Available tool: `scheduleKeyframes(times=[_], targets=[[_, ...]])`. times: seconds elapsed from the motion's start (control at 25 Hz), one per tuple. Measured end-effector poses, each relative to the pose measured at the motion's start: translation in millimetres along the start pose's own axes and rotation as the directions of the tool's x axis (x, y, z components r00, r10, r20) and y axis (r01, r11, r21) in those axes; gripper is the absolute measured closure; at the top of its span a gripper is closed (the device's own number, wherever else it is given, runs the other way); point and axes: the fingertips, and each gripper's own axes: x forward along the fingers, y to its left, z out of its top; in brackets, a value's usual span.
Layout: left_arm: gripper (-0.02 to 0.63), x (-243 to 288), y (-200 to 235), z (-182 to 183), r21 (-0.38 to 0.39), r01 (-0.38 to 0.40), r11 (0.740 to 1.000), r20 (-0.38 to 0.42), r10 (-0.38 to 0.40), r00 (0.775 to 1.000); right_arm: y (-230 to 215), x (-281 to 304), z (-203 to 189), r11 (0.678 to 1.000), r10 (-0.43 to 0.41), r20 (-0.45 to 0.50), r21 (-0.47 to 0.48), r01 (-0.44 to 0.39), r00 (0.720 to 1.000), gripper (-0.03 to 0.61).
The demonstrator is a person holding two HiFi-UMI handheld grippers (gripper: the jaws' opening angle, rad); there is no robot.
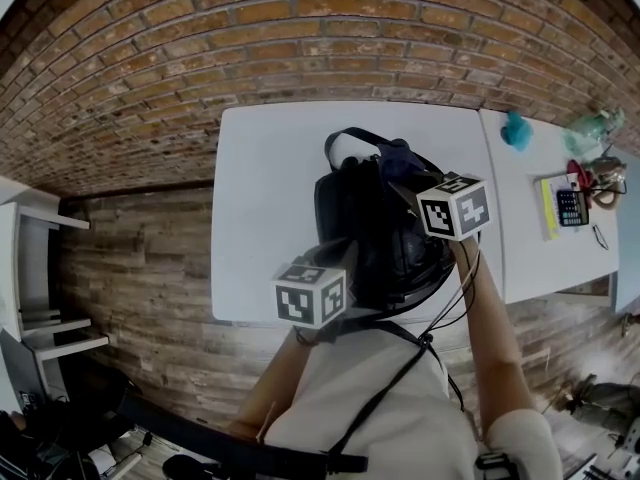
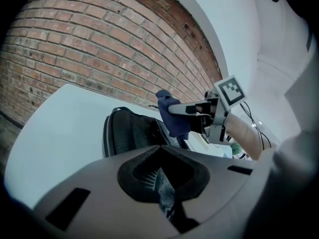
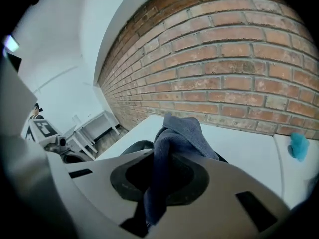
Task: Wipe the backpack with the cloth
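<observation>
White table (image 1: 262, 183) under black backpack (image 1: 365, 223), left gripper (image 2: 167, 197) pinching it, right gripper (image 3: 153, 195) pinching dark-blue cloth (image 3: 182, 133)

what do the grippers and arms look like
Left gripper and right gripper: grey plastic shells, each with a white cube of black square markers. Thin black cables run by the right forearm. Light top, dark strap across it.

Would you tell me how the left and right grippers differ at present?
The right gripper clamps the blue cloth over the backpack; the left gripper pinches a grey strip, apparently a backpack strap. The right gripper reaches farther over the table than the left. Both are shut.
</observation>
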Motion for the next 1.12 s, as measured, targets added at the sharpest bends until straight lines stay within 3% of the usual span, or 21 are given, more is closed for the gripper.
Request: scheduleKeyframes(times=[0.2,0.48,0.6,1.12], targets=[[0.611,-0.7,7.5,4.0,-0.007,-0.012,1.000,0.004,0.012,1.000,-16.5,28.8,11.4,0.997,-0.068,-0.006,0.024,0.068,0.998,0.531],[0.611,0.5,10.8,5.3,-0.017,-0.010,1.000,0.005,0.010,1.000,-33.4,57.4,-13.6,0.990,-0.138,-0.102,-0.002,0.139,0.985,0.531],[0.611,0.4,10.8,5.4,-0.015,-0.009,1.000,0.006,0.009,1.000,-30.5,61.2,-18.3,0.988,-0.152,-0.112,-0.044,0.148,0.982,0.531],[0.611,-3.9,8.3,1.5,-0.020,-0.007,1.000,0.011,0.007,1.000,-12.4,44.6,-37.9,0.992,-0.129,-0.118,-0.028,0.126,0.985,0.531]])
